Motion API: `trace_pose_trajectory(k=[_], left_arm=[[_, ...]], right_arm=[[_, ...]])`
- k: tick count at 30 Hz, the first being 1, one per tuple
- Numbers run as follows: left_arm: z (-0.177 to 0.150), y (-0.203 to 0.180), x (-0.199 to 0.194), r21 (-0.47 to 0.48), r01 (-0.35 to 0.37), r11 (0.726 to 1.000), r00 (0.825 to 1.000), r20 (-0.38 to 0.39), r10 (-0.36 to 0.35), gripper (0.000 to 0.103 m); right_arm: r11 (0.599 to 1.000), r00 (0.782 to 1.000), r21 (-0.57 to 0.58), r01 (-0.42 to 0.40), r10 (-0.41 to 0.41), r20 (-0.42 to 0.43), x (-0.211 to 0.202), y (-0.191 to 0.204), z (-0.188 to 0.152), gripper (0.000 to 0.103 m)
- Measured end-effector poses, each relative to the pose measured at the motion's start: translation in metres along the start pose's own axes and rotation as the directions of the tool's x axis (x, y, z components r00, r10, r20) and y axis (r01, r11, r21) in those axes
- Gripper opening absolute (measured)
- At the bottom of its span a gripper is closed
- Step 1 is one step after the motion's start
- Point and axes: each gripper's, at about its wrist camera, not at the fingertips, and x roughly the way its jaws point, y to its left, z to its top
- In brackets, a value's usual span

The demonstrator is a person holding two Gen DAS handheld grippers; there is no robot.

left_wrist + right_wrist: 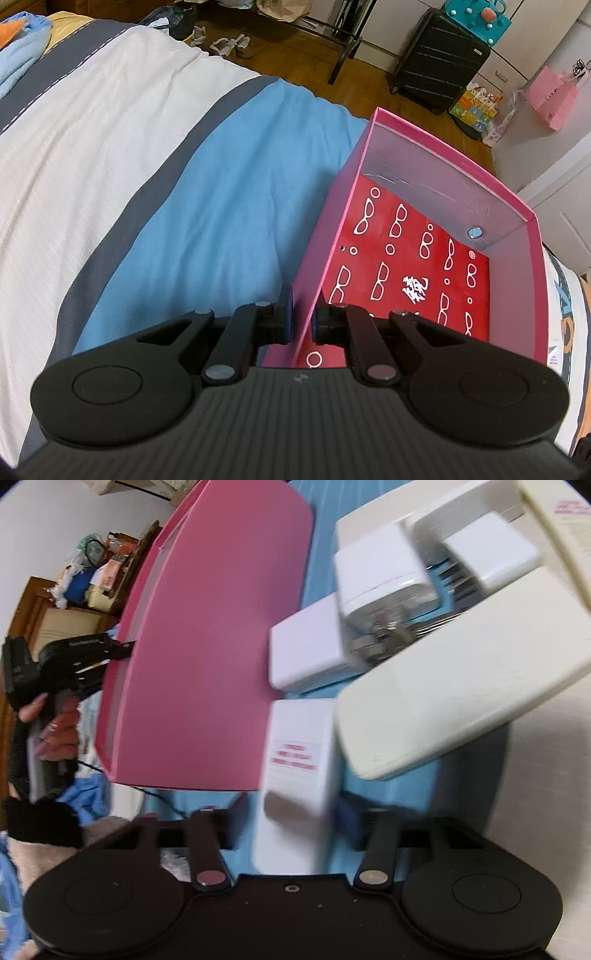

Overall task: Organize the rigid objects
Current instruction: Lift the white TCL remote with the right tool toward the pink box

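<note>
Two pads of the left gripper (301, 317) pinch the pink box (443, 177) wall at lower centre; the right gripper (295, 812) clamps a white charger (295, 775).

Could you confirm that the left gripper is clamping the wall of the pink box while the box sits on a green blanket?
Not quite: the blanket is blue, as the left wrist view shows. The left gripper does clamp the pink box's wall between its jaws.

Wooden floor (295, 55) beyond the bed (110, 129). Black suitcase (439, 59) stands near white cabinets (546, 177); brown wooden shelf (48, 616) holds clutter.
</note>
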Motion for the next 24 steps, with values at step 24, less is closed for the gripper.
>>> trace_pose_trajectory(k=[24], left_arm=[[-0.001, 0.003, 0.000, -0.014, 0.007, 1.000, 1.000, 0.004, -0.007, 0.009]], right_arm=[[0.987, 0.995, -0.145, 0.066, -0.055, 0.082, 0.003, 0.028, 0.008, 0.024]])
